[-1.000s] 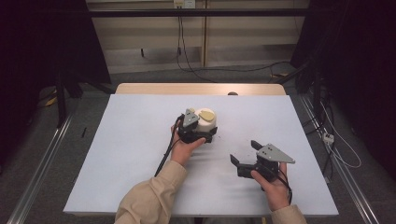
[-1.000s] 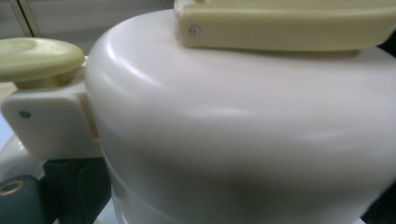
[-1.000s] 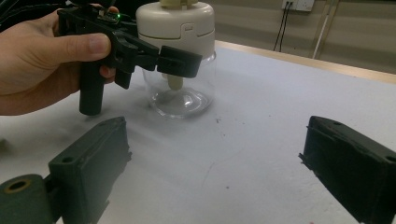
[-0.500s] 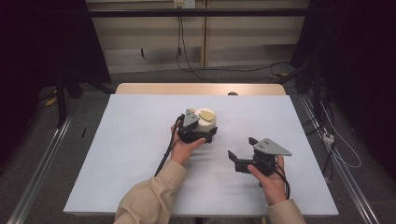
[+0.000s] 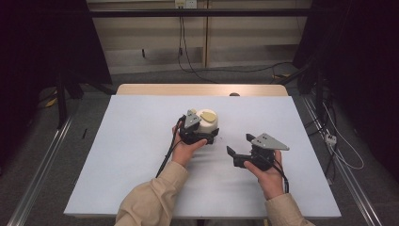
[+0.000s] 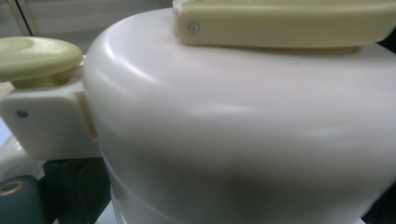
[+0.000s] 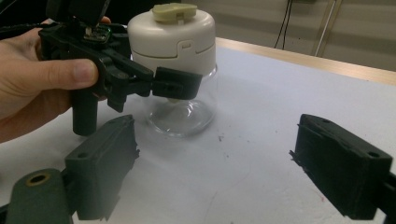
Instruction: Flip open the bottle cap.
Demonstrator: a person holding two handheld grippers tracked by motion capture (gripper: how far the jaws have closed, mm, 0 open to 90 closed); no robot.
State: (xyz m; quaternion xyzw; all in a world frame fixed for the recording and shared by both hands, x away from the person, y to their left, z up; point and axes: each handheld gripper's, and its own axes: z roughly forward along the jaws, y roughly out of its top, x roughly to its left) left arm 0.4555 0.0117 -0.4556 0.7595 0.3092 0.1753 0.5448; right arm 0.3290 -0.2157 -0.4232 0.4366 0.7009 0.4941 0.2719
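Since 1 s ago, right gripper (image 5: 237, 154) had shifted a bit toward 9 o'clock, closer to the jar; left gripper (image 5: 203, 134) and jar hadn't budged.

White table (image 5: 136, 155) carried everything. Jar (image 5: 205, 123), clear glass w/ cream lid and pale-yellow knob (image 7: 170, 12), stood upright near table centre. Left gripper, held by left hand (image 5: 184, 149), sat at jar's 6 o'clock side, jaws clamped on the jar just below the lid. Right gripper sat at approx. 4 o'clock from jar, well apart from it, jaws spread wide w/ nothing between.
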